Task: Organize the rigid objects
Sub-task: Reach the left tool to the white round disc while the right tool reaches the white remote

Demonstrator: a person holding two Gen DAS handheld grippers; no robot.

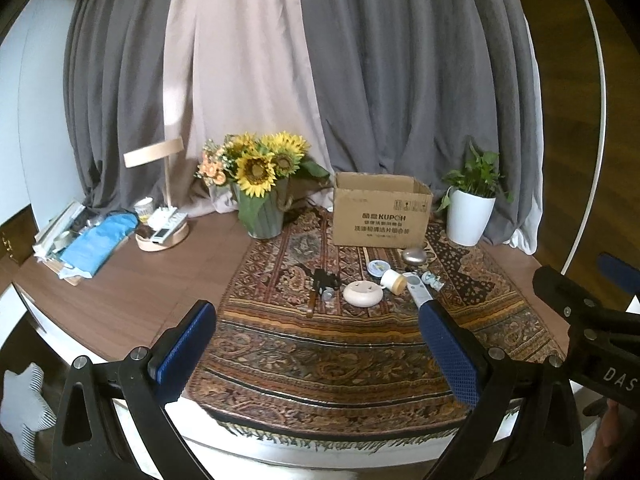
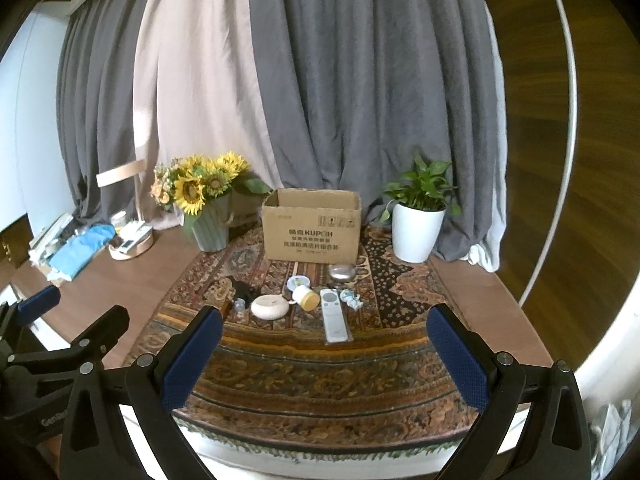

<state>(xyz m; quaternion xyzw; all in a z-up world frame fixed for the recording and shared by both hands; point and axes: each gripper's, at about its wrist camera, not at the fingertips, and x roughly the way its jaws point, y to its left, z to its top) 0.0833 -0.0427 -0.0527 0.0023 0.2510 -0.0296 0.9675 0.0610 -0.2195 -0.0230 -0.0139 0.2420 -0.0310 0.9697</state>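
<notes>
An open cardboard box (image 1: 382, 216) (image 2: 312, 229) stands at the back of a patterned rug (image 1: 352, 344) (image 2: 320, 364). In front of it lie a silver oval (image 2: 342, 272), a round tin (image 2: 299, 281), a small cream jar (image 2: 306, 297), a beige round dish (image 1: 362, 293) (image 2: 269, 306), a white remote (image 2: 333, 314), a small figurine (image 2: 351, 298), a black object (image 1: 325, 279) and a wooden-handled tool (image 1: 312, 304). My left gripper (image 1: 316, 350) and right gripper (image 2: 326, 354) are both open and empty, held above the rug's near edge.
A sunflower vase (image 1: 262, 208) stands left of the box, a white potted plant (image 2: 416, 232) right of it. A wooden lamp with a tray of items (image 1: 162, 232) and blue cloth on books (image 1: 96, 248) sit far left. Curtains hang behind.
</notes>
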